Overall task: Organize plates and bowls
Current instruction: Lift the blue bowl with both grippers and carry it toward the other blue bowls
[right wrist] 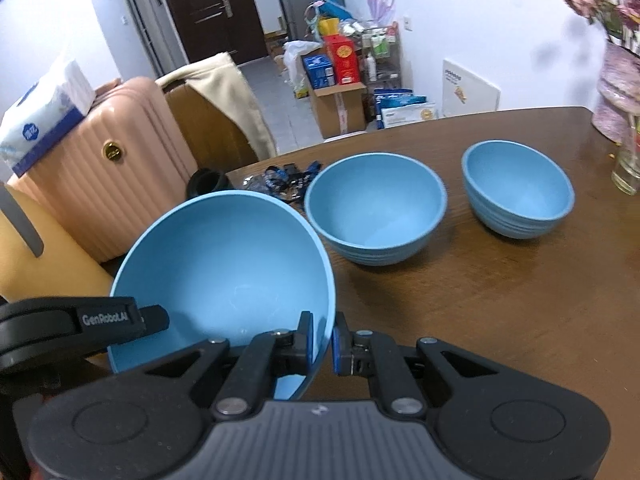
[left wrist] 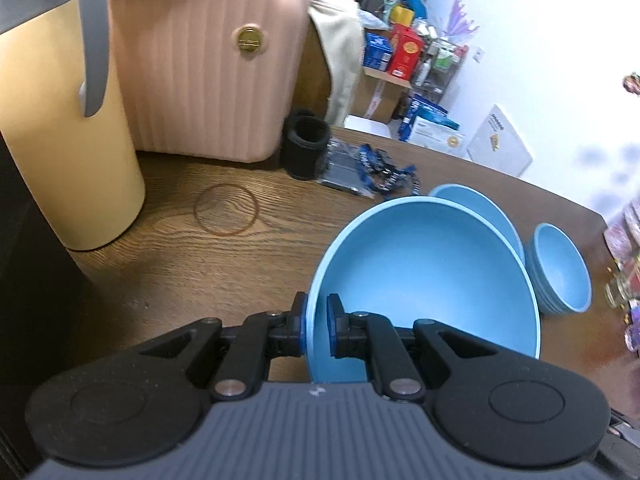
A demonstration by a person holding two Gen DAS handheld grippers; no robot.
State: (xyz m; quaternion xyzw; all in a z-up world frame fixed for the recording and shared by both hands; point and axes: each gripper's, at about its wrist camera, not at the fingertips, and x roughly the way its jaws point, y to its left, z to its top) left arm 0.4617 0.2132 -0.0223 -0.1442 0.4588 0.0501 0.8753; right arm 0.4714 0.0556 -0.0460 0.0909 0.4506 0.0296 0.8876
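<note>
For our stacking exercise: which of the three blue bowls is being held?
The largest bowl, nearest the camera: both hand-held grippers, left and right, pinch its rim. The other two sit on the table.

three matte light-blue bowls, all empty and mouth up. the largest bowl is tilted, its rim pinched on two sides. the medium bowl stands upright on the brown tabletop just beyond it; the smallest bowl, ribbed outside, stands near the medium one, apart.
</note>
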